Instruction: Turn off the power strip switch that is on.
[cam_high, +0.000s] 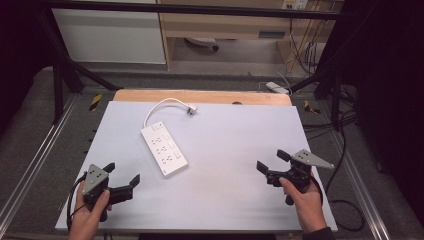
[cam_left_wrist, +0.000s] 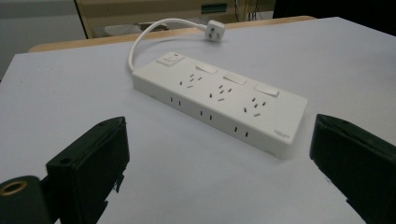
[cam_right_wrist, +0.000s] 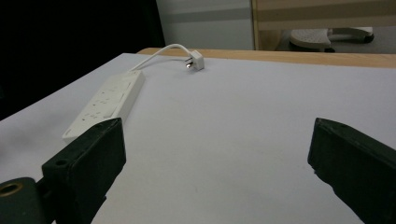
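While both tools wait at the near edge of the table (cam_high: 235, 200), the left gripper (cam_high: 123, 178) sits at the near-left corner with its jaws spread wide and empty, and the right gripper (cam_high: 270, 161) sits at the near-right with its jaws just as far apart, holding nothing. Ahead of the left one, and noticeably closer to it than to the right, lies the white power strip (cam_high: 164, 149) flat on the pale surface, left of centre. Its long axis runs diagonally (near end toward the table's middle, far end toward the back left), so from the left gripper view the strip (cam_left_wrist: 219, 100) presents a long side and one corner between the jaws. Beyond it, the short cord (cam_high: 159, 106) loops to the plug (cam_high: 191, 110) near the far wooden edge. By my judgement, the left hand has the shorter reach.
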